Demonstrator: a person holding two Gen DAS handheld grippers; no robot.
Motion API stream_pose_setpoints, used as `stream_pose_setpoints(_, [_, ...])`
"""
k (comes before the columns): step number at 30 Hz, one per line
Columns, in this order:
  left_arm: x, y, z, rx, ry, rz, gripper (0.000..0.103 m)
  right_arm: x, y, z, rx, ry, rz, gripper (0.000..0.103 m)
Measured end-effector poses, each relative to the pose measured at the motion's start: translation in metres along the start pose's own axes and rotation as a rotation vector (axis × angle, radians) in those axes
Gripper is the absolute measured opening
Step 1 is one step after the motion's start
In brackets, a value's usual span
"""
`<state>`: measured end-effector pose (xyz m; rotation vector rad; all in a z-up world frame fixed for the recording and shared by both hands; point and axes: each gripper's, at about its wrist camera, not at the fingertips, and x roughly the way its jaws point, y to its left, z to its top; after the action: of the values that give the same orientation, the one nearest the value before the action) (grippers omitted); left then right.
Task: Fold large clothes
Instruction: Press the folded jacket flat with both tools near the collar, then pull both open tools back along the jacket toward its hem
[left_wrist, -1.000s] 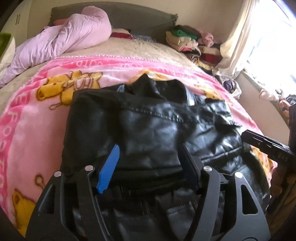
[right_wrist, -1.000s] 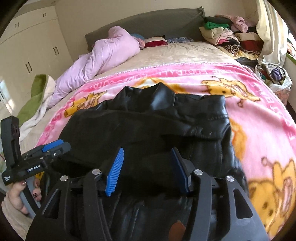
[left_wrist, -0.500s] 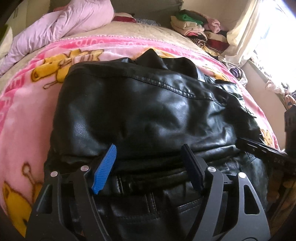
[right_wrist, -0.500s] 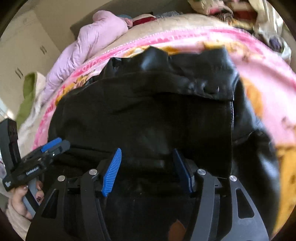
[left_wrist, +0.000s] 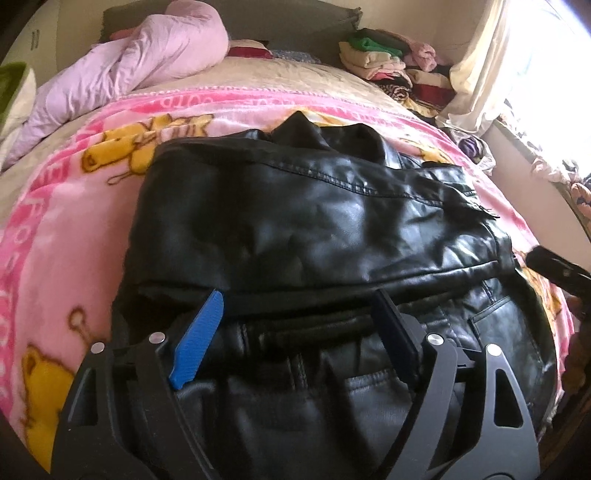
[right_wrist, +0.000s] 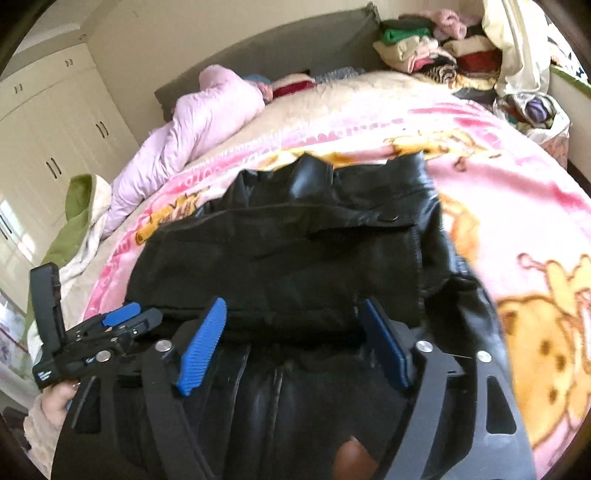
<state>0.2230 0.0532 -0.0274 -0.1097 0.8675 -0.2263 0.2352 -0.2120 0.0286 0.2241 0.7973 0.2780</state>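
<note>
Two handheld grippers hover over a black leather jacket (left_wrist: 314, 229) folded on a bed.

The jacket fills the centre of both views, lying on a pink cartoon-bear blanket (left_wrist: 55, 236). The left gripper (left_wrist: 295, 314), at the bottom of its frame, has its blue-padded fingers (left_wrist: 197, 343) spread apart above the jacket's near fold, holding nothing. The right gripper (right_wrist: 293, 317) is likewise spread wide and empty. A lilac duvet (left_wrist: 147, 62) lies upper left; stacked clothes (left_wrist: 384, 59) sit upper right.
</note>
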Motion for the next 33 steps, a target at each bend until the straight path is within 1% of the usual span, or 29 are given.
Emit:
stream_pose_setpoints(1, [-0.003,0.000,0.001,-0.003,-0.003,0.005,0.080,-0.005,0.000,-0.002,-0.001,-0.010,-0.004,0.086])
stream_pose_setpoints(2, [-0.007,0.000,0.001,-0.007,-0.008,0.008,0.083,-0.011,-0.001,-0.004,0.000,-0.022,-0.002,0.088])
stream_pose_setpoints(4, [-0.018,-0.002,0.001,-0.009,-0.023,0.011,0.086,-0.021,-0.001,-0.008,0.009,-0.048,0.006,0.090])
stream_pose_setpoints(5, [-0.023,-0.003,0.001,-0.004,-0.031,0.016,0.093,-0.025,-0.001,-0.009,0.016,-0.055,0.010,0.091])
stream_pose_setpoints(6, [-0.029,-0.004,0.000,0.003,-0.036,0.032,0.094,-0.029,-0.001,-0.010,0.020,-0.060,0.017,0.091])
stream_pose_setpoints(12, [-0.042,-0.002,-0.007,0.021,-0.009,0.060,0.094,-0.048,0.006,-0.011,-0.008,-0.082,0.009,0.095])
stream_pose_setpoints(14, [-0.050,-0.001,-0.007,0.018,-0.017,0.074,0.094,-0.051,0.008,-0.011,-0.016,-0.087,0.002,0.095])
stream_pose_setpoints(20, [-0.074,-0.001,-0.008,-0.001,-0.049,0.068,0.094,-0.063,0.011,-0.012,-0.006,-0.103,0.008,0.095])
stream_pose_setpoints(24, [-0.088,-0.004,-0.009,-0.005,-0.065,0.067,0.094,-0.078,0.015,-0.012,-0.017,-0.136,-0.002,0.095])
stream_pose_setpoints(28, [-0.104,-0.010,-0.012,0.019,-0.098,0.071,0.094,-0.091,0.017,-0.012,-0.023,-0.157,0.000,0.095])
stream_pose_setpoints(33, [-0.117,-0.016,-0.015,0.041,-0.120,0.082,0.094,-0.103,0.021,-0.012,-0.033,-0.181,0.000,0.095])
